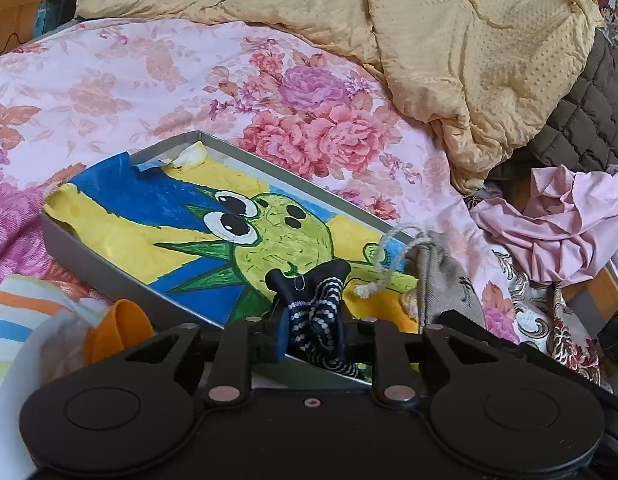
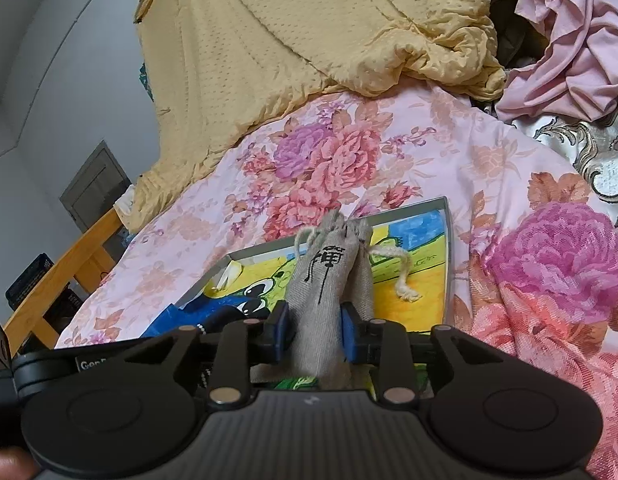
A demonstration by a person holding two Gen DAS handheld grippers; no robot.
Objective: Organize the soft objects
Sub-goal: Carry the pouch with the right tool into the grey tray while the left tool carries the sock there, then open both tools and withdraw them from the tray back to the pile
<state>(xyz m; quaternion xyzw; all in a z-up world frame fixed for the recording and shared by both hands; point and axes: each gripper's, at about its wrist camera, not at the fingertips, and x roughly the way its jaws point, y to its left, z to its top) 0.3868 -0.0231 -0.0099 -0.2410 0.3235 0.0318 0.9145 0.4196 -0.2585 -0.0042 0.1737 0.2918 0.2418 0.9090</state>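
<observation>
Soft items sit in both hand-held grippers above a shallow grey tray (image 1: 321,184) lined with a bright cartoon drawing, resting on a floral bedspread (image 1: 109,92). The left gripper (image 1: 309,332) is clamped on a dark navy sock (image 1: 317,300) with white dots, held over the tray's near end. The right gripper (image 2: 315,336) pinches a grey drawstring pouch (image 2: 325,280) printed with a black character, its cord (image 2: 393,268) trailing onto the drawing; a yellow quilt (image 2: 309,32) lies bunched beyond.

A grey tray (image 1: 329,196) lined in yellow, blue and green cartoon, a navy dotted sock (image 1: 321,304), a beige pouch (image 2: 329,280), pink floral bedsheet (image 1: 129,92).
</observation>
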